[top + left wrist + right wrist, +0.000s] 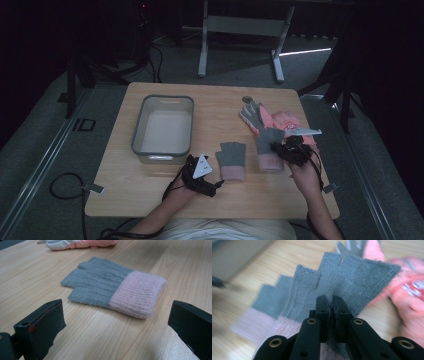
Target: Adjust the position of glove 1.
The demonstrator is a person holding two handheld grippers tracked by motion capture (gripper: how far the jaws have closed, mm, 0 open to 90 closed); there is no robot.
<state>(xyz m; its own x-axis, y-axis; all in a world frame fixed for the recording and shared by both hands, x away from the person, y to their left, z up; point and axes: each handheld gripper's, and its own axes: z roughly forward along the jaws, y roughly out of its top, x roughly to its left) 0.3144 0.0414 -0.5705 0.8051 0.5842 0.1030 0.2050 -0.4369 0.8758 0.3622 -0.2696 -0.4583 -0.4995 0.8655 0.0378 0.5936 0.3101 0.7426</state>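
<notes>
A grey fingerless glove with a pink cuff (pixel 231 159) (pixel 110 286) lies flat on the wooden table (pixel 150 185). My left gripper (pixel 212 175) (pixel 116 309) rests just left of it, open, with nothing between its jaws. My right gripper (pixel 276 148) (pixel 331 301) is shut on a matching second grey glove (pixel 269 140) (pixel 352 272), pinching its knit near where the grey meets the pink cuff. That glove hangs raised off the table. In the right gripper view the first glove (pixel 269 297) shows below and to the left.
A grey empty bin (pixel 137 130) stands at the left middle of the table. A pile of pink and orange gloves (pixel 287 120) (pixel 409 290) and a grey-white glove (pixel 252 115) lie at the right back. A small round object (pixel 247 99) sits by the far edge.
</notes>
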